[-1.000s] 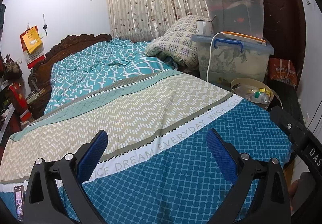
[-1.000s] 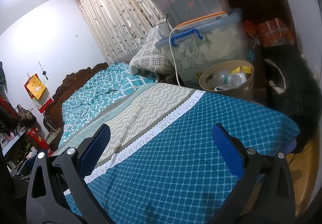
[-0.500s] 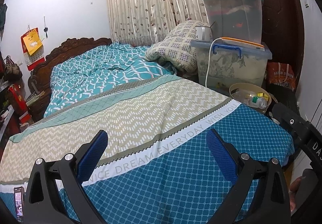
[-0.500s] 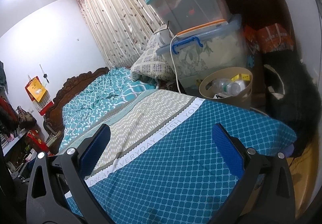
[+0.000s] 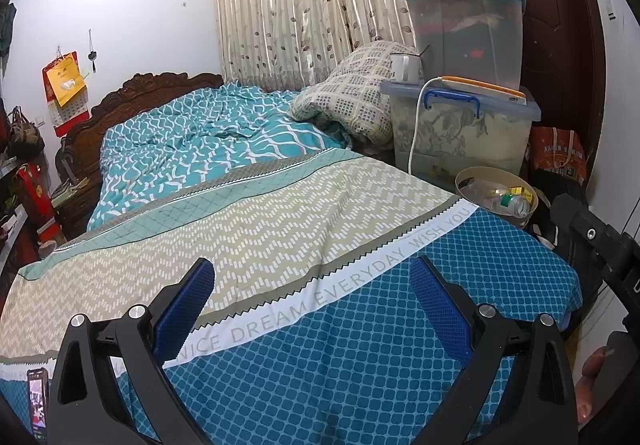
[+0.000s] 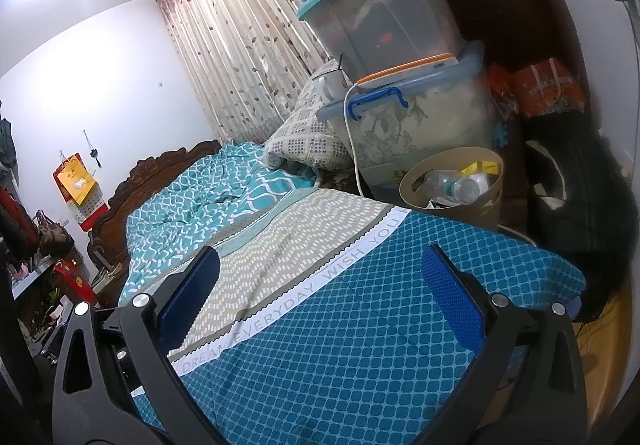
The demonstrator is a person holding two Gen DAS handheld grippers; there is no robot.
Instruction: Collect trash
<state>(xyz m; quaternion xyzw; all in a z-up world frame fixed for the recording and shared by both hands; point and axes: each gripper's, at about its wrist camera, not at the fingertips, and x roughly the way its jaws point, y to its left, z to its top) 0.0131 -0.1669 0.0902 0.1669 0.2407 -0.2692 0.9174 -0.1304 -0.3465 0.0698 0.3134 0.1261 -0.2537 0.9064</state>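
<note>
A tan round trash bin (image 5: 466, 181) stands beside the bed's far right corner and holds a clear plastic bottle (image 5: 509, 202) and yellow scraps. The bin also shows in the right wrist view (image 6: 494, 201), with the bottle (image 6: 452, 185) lying inside it. My left gripper (image 5: 312, 277) is open and empty above the blue part of the bedspread. My right gripper (image 6: 320, 265) is open and empty above the same bedspread; part of it shows at the right edge of the left wrist view (image 5: 592, 241). No loose trash shows on the bed.
The bed (image 5: 280, 213) fills the middle. Stacked clear storage boxes (image 5: 460, 45) and a rolled quilt (image 5: 352, 101) stand behind the bin. A white cable (image 5: 414, 141) hangs from the lower box. A black bag (image 6: 580, 197) and an orange bag (image 6: 548, 89) sit right of the bin. A phone (image 5: 38, 405) lies at lower left.
Both grippers have pulled back and risen a little from the bed, so more of the stacked boxes shows. Both stay open and empty.
</note>
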